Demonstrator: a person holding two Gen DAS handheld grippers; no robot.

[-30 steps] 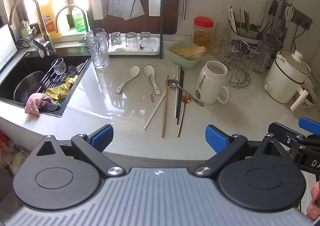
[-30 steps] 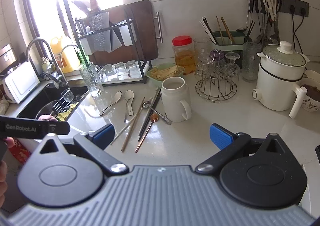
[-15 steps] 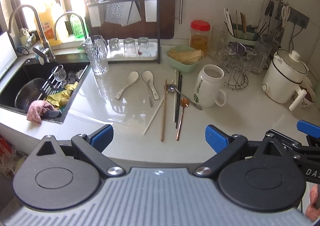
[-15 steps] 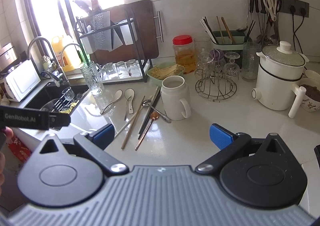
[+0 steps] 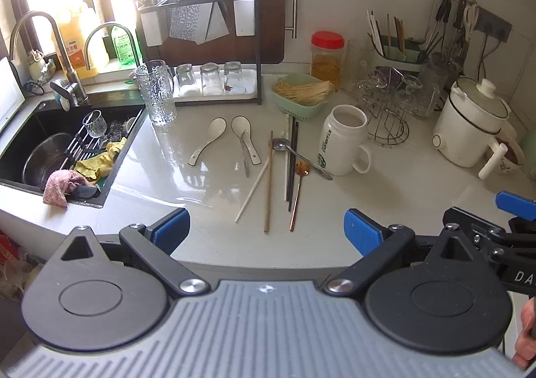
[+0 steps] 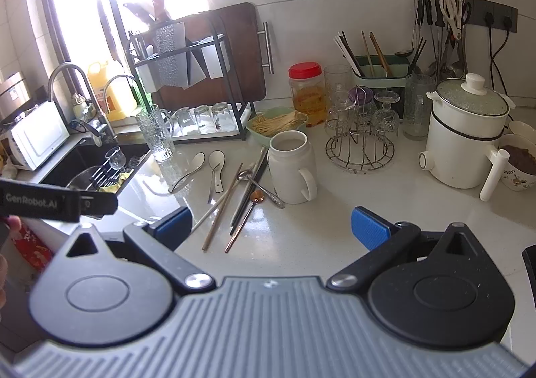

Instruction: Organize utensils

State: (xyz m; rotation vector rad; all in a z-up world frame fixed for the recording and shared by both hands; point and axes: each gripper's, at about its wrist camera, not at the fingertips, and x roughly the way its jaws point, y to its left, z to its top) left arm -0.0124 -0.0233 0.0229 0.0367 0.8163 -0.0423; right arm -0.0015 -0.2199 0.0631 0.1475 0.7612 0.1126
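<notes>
L gripper and R gripper: both spread wide, empty, above counter edge. Utensils, i.e. chopsticks and spoons, lie loose on counter left of white mug.

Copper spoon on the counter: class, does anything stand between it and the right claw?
Nothing visible does. The right claw hangs open above bare counter, and the copper spoon lies just ahead, beside the black chopsticks.
</notes>
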